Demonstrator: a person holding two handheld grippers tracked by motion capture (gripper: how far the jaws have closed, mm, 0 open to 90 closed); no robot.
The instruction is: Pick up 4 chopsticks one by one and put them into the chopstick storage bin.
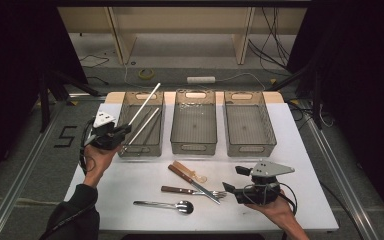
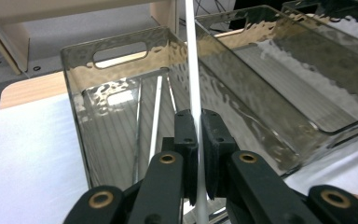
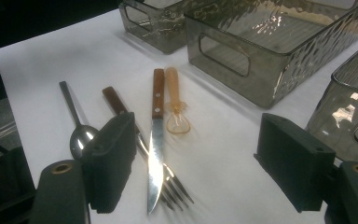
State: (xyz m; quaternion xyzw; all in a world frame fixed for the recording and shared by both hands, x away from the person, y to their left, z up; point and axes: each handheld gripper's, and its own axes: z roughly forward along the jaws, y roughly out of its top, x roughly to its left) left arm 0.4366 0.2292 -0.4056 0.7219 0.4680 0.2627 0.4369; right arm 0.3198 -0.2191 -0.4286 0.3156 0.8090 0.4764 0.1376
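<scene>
On the white table [image 1: 130,185], the left gripper [image 1: 126,130] clenches a white chopstick [image 1: 145,104] over the ten-o'clock bin [image 1: 141,151] to drop it, while the right gripper [image 1: 234,181] waits spread wide near the knife [image 1: 192,183] at five o'clock.

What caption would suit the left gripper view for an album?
Left hand-held gripper pinching a white chopstick over the open end of a smoky clear bin.
</scene>
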